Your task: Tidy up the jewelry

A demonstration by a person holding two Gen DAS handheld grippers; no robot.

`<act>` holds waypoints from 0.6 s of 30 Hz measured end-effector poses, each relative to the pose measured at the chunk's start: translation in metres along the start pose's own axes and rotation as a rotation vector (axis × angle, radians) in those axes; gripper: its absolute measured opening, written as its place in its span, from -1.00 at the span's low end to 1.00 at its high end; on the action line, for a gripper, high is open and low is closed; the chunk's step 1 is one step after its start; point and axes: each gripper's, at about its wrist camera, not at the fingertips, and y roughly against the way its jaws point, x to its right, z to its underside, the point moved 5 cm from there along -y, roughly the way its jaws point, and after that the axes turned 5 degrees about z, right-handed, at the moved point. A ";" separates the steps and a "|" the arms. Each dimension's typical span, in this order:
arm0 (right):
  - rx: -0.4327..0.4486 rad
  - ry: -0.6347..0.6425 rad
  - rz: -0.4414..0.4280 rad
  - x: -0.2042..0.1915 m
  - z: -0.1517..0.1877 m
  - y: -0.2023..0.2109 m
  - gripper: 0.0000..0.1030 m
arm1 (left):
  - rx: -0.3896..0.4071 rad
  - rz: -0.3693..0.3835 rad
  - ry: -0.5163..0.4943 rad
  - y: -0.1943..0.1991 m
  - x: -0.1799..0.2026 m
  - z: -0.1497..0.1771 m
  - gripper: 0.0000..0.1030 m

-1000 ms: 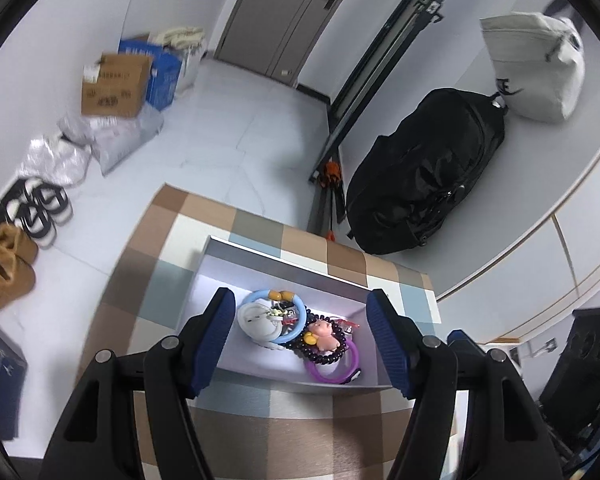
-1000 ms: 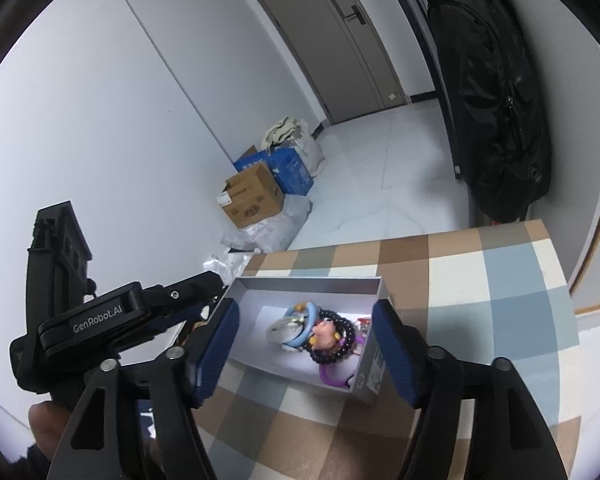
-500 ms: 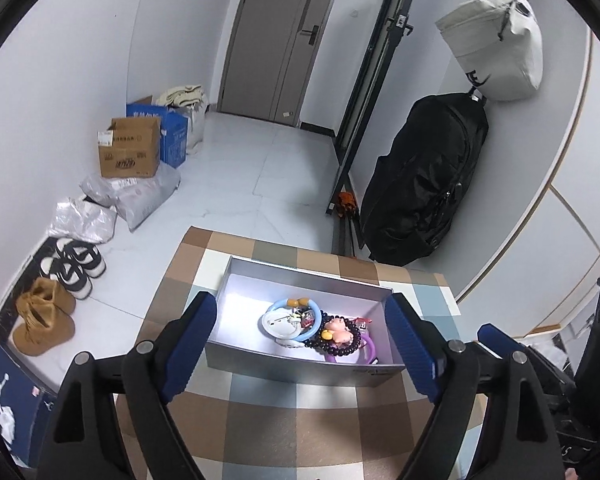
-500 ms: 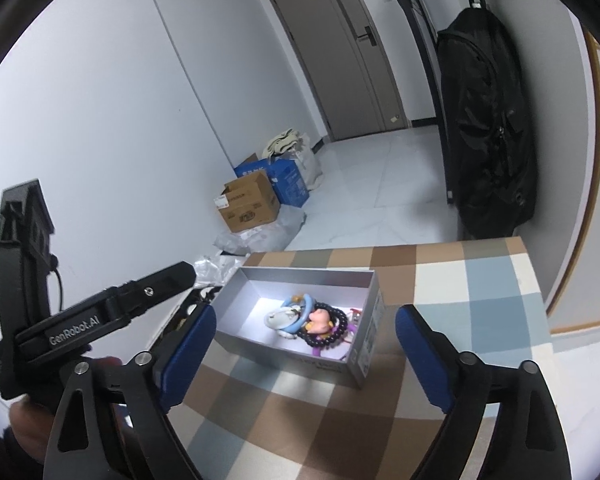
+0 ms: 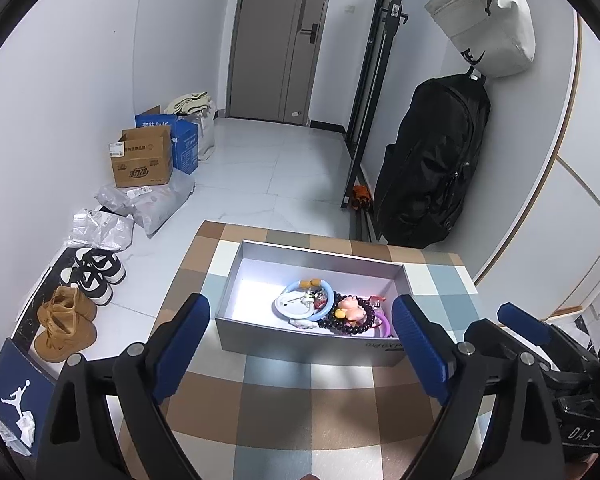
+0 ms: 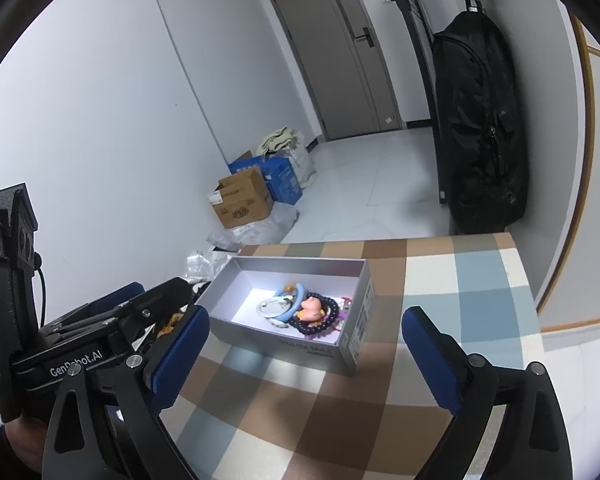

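Observation:
An open grey box [image 5: 308, 344] sits on the checked table and holds a heap of jewelry. In it are a light blue ring bracelet [image 5: 305, 303], a dark bead bracelet [image 5: 350, 326], a pink charm [image 5: 350, 307] and a purple ring [image 5: 386, 326]. My left gripper [image 5: 300, 301] hangs just short of the box. Its jaws are opening, and the blue pads touch nothing. From the right, my right gripper [image 6: 305, 316] faces the same box [image 6: 340, 350], jaws also opening and empty. The left gripper [image 6: 140, 308] shows at that view's left edge.
The checked tablecloth [image 5: 300, 400] ends just behind the box. Beyond it on the floor are cardboard boxes [image 5: 142, 158], shoes [image 5: 66, 320] and a black bag [image 5: 432, 160] against the wall. A white bag [image 5: 488, 24] hangs above the black bag.
Both grippers have drawn back from the box and their jaws have spread wider. The left view has rolled more upright. The jewelry lies unmoved in the box.

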 end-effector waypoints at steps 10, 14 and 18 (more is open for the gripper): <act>-0.014 0.001 0.011 0.001 0.004 -0.001 0.90 | 0.005 -0.024 -0.006 0.002 0.001 0.001 0.75; -0.017 0.002 0.012 0.001 0.005 0.000 0.91 | 0.015 -0.035 -0.017 0.003 0.003 0.001 0.75; -0.016 0.004 0.012 0.000 0.005 0.001 0.91 | 0.012 -0.031 -0.018 0.002 0.004 0.002 0.75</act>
